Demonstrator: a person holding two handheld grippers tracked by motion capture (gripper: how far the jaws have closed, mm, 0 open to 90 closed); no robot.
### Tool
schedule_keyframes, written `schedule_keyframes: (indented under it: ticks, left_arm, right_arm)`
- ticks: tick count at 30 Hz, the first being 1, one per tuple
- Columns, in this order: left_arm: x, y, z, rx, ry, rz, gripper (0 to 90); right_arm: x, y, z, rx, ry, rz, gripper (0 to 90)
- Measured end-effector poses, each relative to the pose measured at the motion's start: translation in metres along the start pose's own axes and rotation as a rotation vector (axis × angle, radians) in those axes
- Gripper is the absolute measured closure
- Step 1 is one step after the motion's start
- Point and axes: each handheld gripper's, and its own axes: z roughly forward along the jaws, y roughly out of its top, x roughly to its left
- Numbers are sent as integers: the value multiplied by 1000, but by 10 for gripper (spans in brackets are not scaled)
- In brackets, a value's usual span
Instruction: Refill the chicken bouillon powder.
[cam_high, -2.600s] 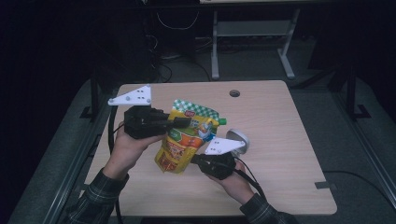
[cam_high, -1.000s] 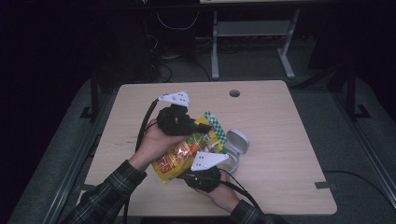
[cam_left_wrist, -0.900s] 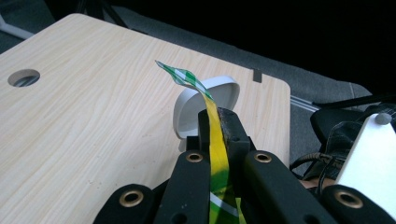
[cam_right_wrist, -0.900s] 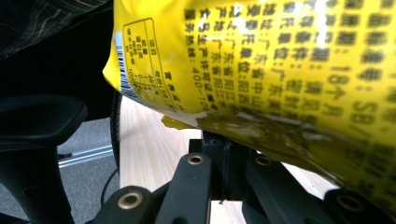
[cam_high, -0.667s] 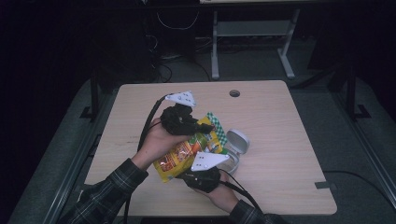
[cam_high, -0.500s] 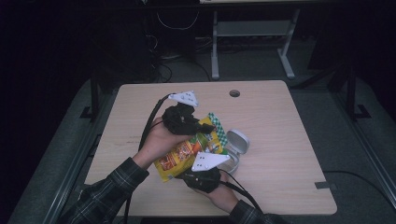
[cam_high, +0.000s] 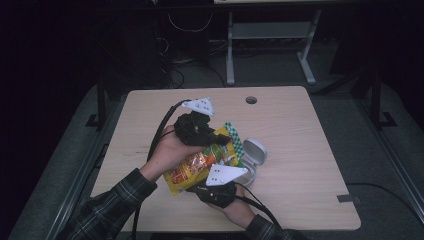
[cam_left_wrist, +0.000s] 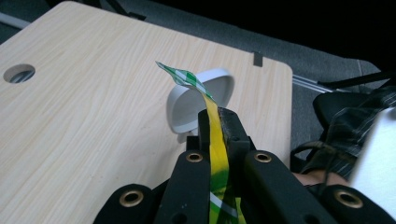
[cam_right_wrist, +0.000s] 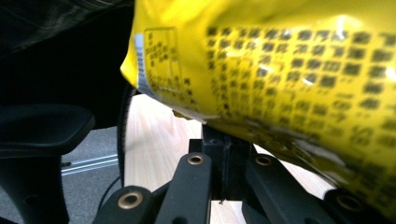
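Just left of centre in the high view, a yellow snack bag (cam_high: 202, 162) is held above the wooden desk (cam_high: 300, 150) between both grippers. The left gripper (cam_left_wrist: 215, 123) is clamped on the bag's green-checked top edge, with a white round container (cam_left_wrist: 198, 100) on the desk just beyond. The right gripper (cam_right_wrist: 223, 140) is closed on the bag's lower edge, low in the frame.

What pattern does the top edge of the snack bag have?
The snack bag's top edge has a green and white check pattern, clearest in the left gripper view.
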Motion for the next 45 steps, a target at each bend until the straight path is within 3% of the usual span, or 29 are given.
schedule_keyframes:
  ticks: [4,15,36,45]
  left_arm:
    - [-4,2,2,7,26,0,900]
    - [2,0,9,48,26,-39,900]
    - [6,12,29,148,64,-48,900]
    - [11,14,34,191,54,-47,900]
  right_arm:
    - [1,0,0,-18,-1,2,900]
    - [1,-3,0,-32,21,24,900]
    - [-7,-6,-3,-60,51,62,900]
    - [-9,-8,-3,-62,54,67,900]
